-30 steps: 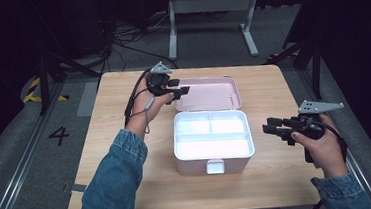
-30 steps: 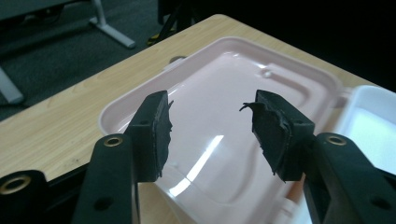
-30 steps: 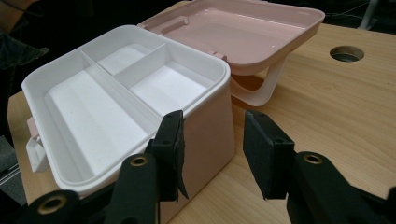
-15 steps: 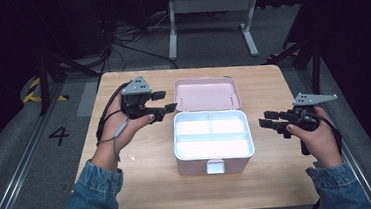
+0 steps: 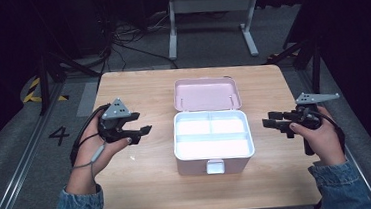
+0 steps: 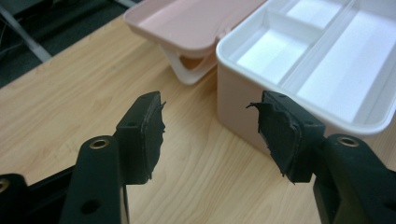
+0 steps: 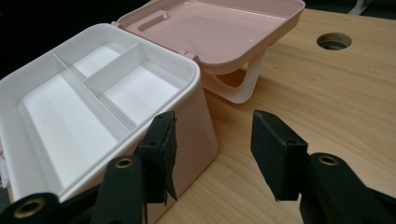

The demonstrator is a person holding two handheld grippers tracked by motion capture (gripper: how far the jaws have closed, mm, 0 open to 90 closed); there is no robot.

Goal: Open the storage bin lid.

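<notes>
Box served as the reference point: a pink storage box with a white tray insert stood open at the middle of the wooden table. Its pink lid lay folded back flat behind the box, and a white latch tab projected from the box's near wall. The tray was divided into two small compartments toward the lid and one long compartment toward the latch; all appeared vacant. The left gripper was held to the left of the box, apart from it, jaws pointing toward the box wall; in the left gripper view the jaws stood spread with nothing between them. The right gripper was held to the right of the box, near its wall but not touching, jaws likewise parted and unloaded, as the right gripper view confirmed. A white carry handle rested beneath the lid. A round hole pierced the table beyond the lid.
</notes>
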